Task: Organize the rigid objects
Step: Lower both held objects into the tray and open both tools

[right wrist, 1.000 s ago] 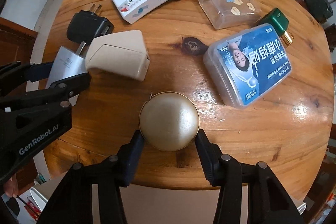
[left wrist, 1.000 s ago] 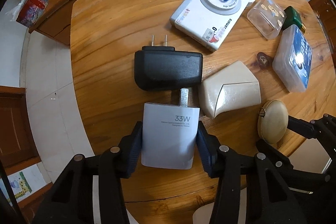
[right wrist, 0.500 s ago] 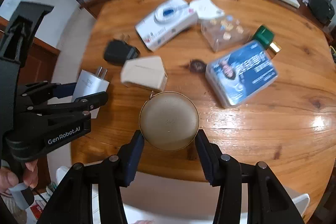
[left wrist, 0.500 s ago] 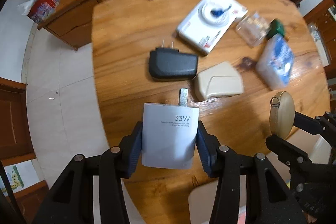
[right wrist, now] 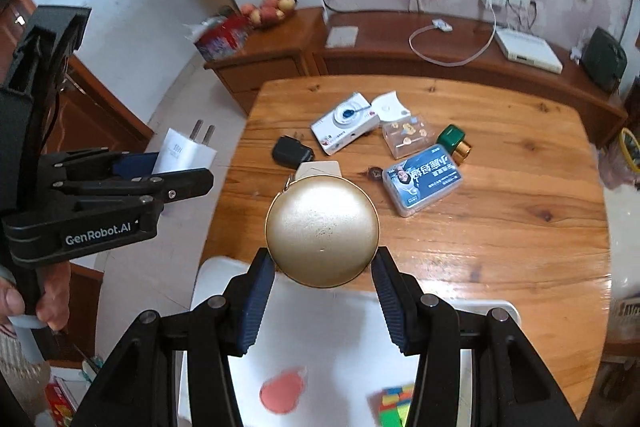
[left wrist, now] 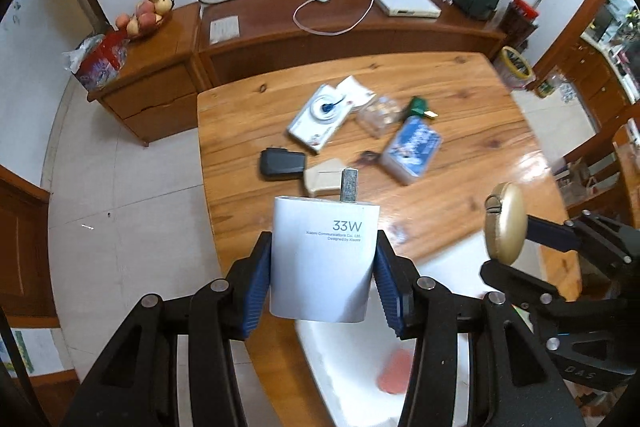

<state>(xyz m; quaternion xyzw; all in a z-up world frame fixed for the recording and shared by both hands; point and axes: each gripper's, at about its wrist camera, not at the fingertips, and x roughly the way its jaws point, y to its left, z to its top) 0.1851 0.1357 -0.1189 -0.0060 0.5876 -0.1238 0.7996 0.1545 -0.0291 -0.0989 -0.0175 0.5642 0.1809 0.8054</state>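
My left gripper (left wrist: 322, 267) is shut on a white 33W charger (left wrist: 322, 259), held high above the near edge of the wooden table (left wrist: 460, 195). My right gripper (right wrist: 322, 267) is shut on a round gold compact (right wrist: 322, 231), also lifted; it shows at the right of the left wrist view (left wrist: 505, 223). The left gripper and the charger (right wrist: 184, 151) show at the left of the right wrist view. A white bin (right wrist: 332, 339) lies below both grippers, with a pink object (right wrist: 280, 393) and a multicoloured cube (right wrist: 394, 405) in it.
On the table lie a white camera (right wrist: 345, 126), a black adapter (right wrist: 290, 151), a cream case (left wrist: 322, 177), a clear box (right wrist: 408, 135), a green bottle (right wrist: 454, 141) and a blue-labelled box (right wrist: 422, 183). A wooden sideboard (right wrist: 400, 55) stands behind.
Both grippers have risen and pulled back from the table with their objects. The table items look much smaller, and the white bin has come into view below.
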